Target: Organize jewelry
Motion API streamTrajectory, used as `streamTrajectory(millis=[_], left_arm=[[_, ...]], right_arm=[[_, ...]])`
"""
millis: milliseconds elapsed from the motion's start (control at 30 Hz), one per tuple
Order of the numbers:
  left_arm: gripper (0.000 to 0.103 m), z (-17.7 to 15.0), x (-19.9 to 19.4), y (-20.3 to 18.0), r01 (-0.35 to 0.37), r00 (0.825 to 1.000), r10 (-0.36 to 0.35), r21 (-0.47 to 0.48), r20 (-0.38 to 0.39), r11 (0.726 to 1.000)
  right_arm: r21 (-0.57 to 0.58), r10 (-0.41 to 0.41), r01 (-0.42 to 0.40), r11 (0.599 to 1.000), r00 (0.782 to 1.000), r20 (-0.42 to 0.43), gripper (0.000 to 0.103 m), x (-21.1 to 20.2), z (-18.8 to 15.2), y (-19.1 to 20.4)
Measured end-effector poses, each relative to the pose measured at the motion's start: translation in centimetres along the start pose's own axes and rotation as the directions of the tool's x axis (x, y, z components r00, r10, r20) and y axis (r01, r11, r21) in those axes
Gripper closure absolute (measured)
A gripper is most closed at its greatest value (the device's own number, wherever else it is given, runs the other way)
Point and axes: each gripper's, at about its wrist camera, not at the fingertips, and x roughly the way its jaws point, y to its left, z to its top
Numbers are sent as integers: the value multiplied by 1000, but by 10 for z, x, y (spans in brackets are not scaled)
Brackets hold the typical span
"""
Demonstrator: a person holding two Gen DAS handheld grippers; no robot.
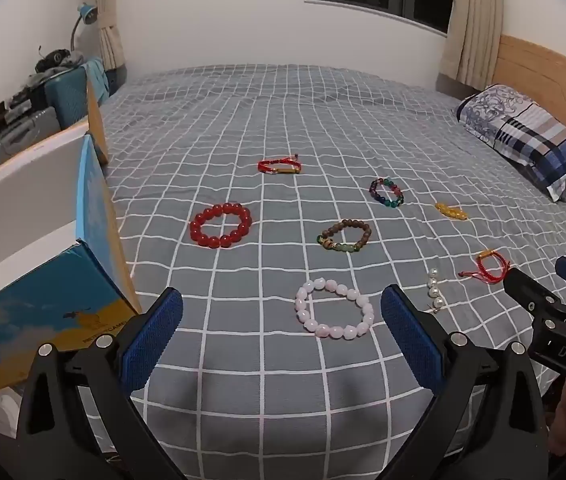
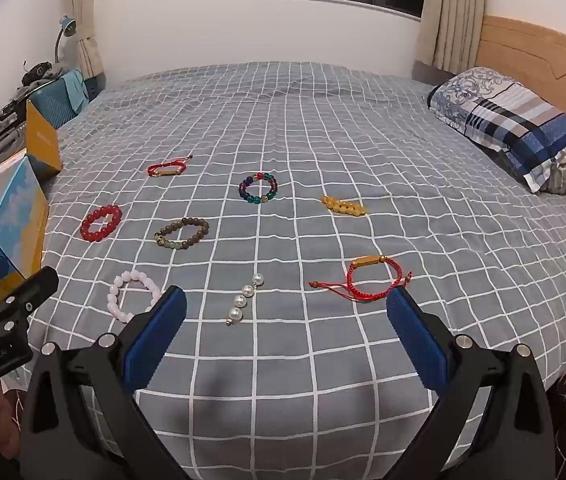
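Eight pieces of jewelry lie spread, each apart from the others, on a bed (image 1: 243, 380) covered in grey cloth with a white grid. Nearest the bed's front edge is a pale pink bead bracelet (image 1: 334, 313), with a short strand of four pearls (image 1: 434, 291) just to its right and a red cord bracelet with a gold tube (image 2: 372, 279) further right again. Behind these lie a red bead bracelet (image 1: 221, 225) on the left and a brown wooden bead bracelet (image 1: 344, 235) with a few green beads near the middle. Farther back are a multicoloured glass bead bracelet (image 1: 386, 193), a bunched yellow bead bracelet (image 2: 345, 205) to its right, and a second red cord bracelet (image 1: 279, 165) toward the left. The left gripper (image 1: 281, 334) hangs over the front edge with its blue-padded jaws spread wide and nothing between them but the pink bracelet lying on the cloth beyond, untouched. The right gripper (image 2: 286, 330) hangs alongside it, jaws equally wide and empty, the pearls and the near red cord bracelet lying ahead of it. At the bed's left edge stands an open blue and yellow box (image 1: 47, 308) with white inner walls. A patterned blue pillow (image 2: 515, 128) rests against the wooden headboard (image 2: 543, 56) on the right.
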Motion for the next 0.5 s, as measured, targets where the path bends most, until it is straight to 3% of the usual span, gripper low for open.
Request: streamTrajectory(millis=[500], left_arm=[[6, -3, 1, -4, -8, 1000, 8, 5, -4, 1000]], right_arm=[[2, 1, -1, 1000, 1000, -4, 7, -3, 1, 3]])
